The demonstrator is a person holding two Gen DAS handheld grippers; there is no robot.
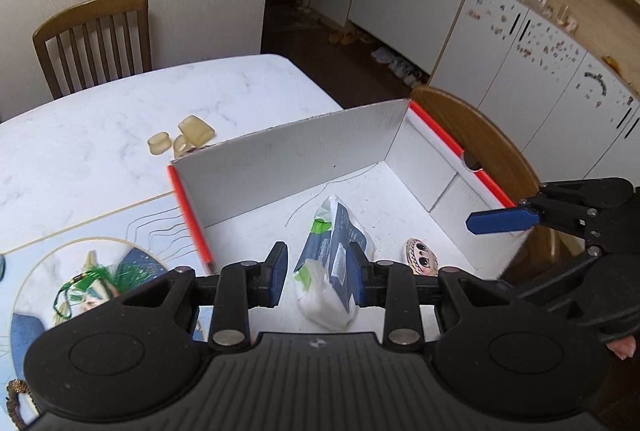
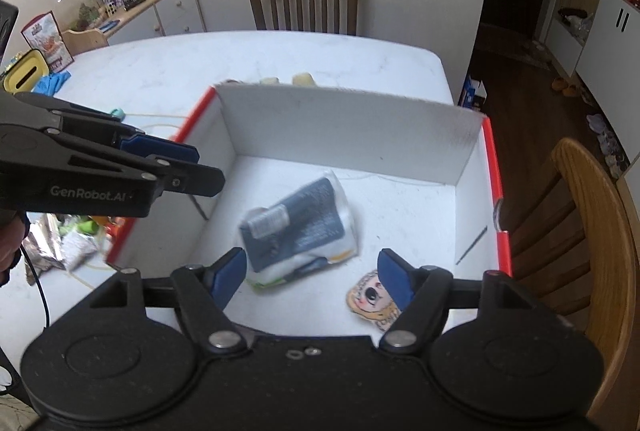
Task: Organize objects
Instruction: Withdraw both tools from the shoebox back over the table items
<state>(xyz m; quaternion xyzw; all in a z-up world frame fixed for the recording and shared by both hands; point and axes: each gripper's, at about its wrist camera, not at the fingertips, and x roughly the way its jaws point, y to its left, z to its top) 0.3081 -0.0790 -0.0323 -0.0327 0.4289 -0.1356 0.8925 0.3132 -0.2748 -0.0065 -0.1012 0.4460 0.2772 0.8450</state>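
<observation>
The tissue pack (image 2: 298,227) is lying on the floor of the white box (image 2: 344,119), beside a little face sticker (image 2: 370,301). The right gripper (image 2: 312,277) is hanging above with jaws spread. The left gripper (image 1: 318,271) is hovering with a small gap between its jaws, pinching nothing.

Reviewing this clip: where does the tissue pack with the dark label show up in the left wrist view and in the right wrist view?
Left wrist view: the tissue pack lies on the box floor, low centre, seen between that gripper's fingers.
Right wrist view: the tissue pack lies on the box floor, centre, slightly blurred.
Shared landmark: the cartoon-face sticker lies to the pack's right in both views.
</observation>
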